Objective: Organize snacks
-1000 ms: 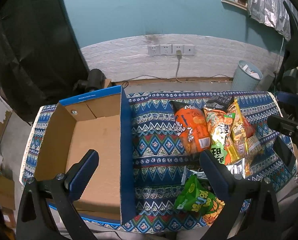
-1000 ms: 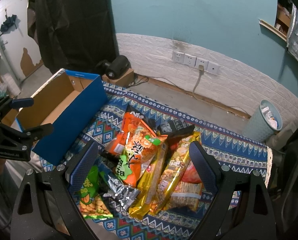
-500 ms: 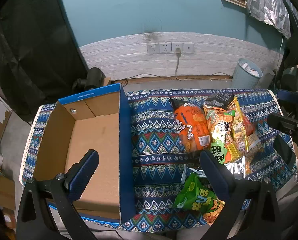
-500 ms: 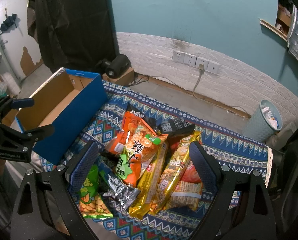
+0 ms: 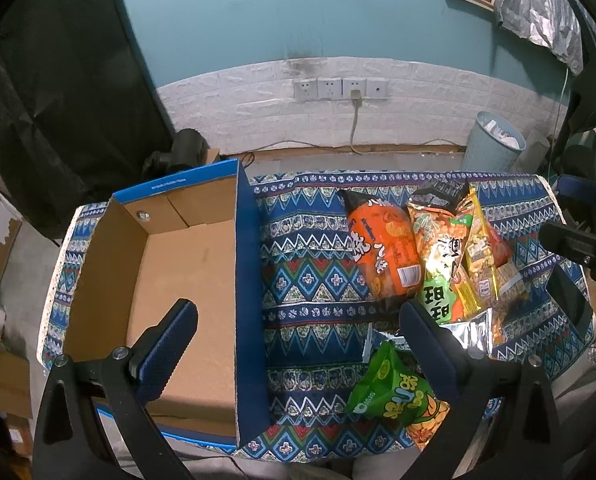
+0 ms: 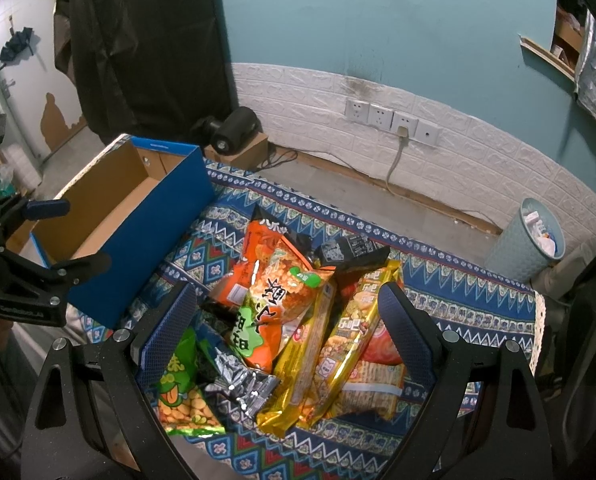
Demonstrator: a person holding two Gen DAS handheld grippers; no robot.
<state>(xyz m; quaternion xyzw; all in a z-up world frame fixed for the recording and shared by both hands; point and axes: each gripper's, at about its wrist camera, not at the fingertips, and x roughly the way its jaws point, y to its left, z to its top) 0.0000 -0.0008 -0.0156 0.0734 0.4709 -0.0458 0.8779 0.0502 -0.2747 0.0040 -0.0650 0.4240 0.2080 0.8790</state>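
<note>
A heap of snack bags lies on the patterned cloth (image 5: 310,280): an orange bag (image 5: 386,252), an orange-and-green bag (image 6: 286,300), gold packs (image 6: 350,340), a black pack (image 6: 350,250), a silver pack (image 6: 238,384) and a green bag (image 5: 394,390). An empty blue cardboard box (image 5: 186,280) stands open at the left. My left gripper (image 5: 298,336) is open, high above the box's right wall. Over the heap hovers my right gripper (image 6: 288,308), open and holding nothing.
A grey waste bin (image 6: 534,240) stands on the floor behind the table's right end. Wall sockets (image 5: 340,88) with a plugged cable are on the white brick strip. A black device on a small carton (image 6: 234,132) sits behind the box. A dark curtain hangs at left.
Both views have shifted only slightly; the grippers stay open and the snacks and box have not moved.
</note>
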